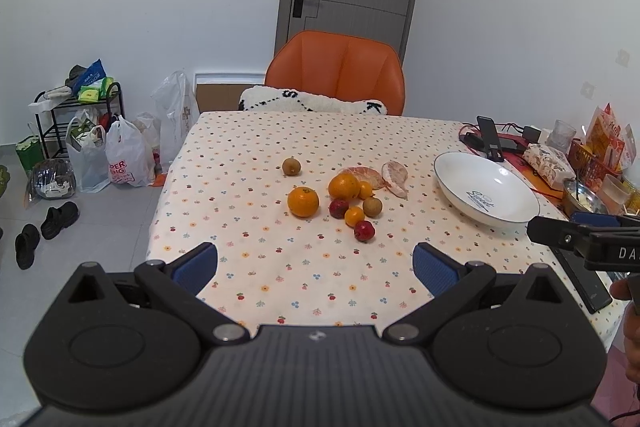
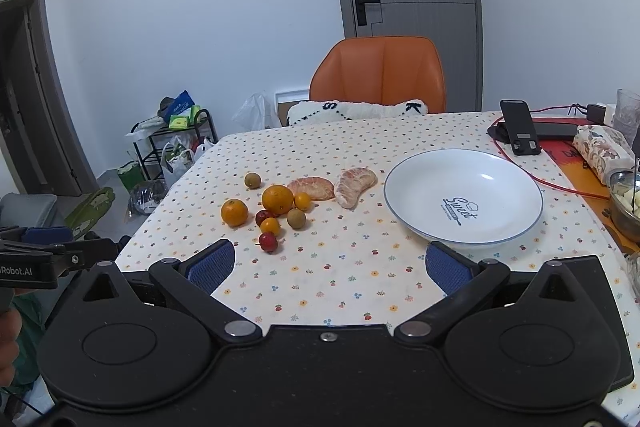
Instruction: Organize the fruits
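Right claw (image 2: 330, 265) wide; plate (image 2: 420, 223) reads "Sweet".

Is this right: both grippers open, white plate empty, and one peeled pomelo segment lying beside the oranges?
Not quite: there are two peeled pomelo segments, not one, lying side by side behind the oranges; the right wrist view shows both clearly. The rest holds: the left gripper and right gripper are open, and the white plate is empty.

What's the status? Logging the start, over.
Left gripper open, right gripper open, both empty. Fruits loose on tablecloth, plate empty. Path clear.
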`<state>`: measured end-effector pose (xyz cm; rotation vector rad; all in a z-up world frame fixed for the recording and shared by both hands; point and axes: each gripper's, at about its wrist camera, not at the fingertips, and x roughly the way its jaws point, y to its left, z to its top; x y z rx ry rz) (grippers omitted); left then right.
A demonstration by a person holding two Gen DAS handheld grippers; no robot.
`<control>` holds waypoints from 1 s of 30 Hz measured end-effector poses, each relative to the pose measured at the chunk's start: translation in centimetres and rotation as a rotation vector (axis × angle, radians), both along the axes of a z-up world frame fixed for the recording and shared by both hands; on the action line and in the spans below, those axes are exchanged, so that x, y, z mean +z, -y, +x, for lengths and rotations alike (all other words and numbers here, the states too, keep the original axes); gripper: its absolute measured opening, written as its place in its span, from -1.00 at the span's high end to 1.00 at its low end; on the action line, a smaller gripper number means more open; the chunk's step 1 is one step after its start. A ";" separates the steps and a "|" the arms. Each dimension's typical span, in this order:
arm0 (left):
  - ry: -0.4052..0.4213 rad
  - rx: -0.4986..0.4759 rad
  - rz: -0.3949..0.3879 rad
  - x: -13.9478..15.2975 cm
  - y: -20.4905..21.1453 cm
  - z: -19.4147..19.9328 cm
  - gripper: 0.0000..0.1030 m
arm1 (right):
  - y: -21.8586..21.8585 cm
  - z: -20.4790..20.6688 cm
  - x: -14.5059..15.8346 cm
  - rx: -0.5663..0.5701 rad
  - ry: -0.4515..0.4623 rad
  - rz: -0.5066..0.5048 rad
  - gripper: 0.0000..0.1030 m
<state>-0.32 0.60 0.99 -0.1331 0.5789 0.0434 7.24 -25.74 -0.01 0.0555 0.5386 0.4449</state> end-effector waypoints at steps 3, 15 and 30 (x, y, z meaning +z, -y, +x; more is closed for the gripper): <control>0.009 -0.006 -0.008 0.1 0.0 0.2 -1.00 | 0.1 0.2 0.1 -0.004 -0.002 0.000 -1.00; 0.028 -0.006 -0.025 0.1 -0.6 2.0 -0.99 | -0.3 2.2 -0.3 0.010 -0.025 -0.003 -1.00; 0.012 -0.010 -0.031 -1.9 -1.5 5.3 -0.93 | -3.0 5.9 -2.7 0.097 -0.092 0.009 -1.00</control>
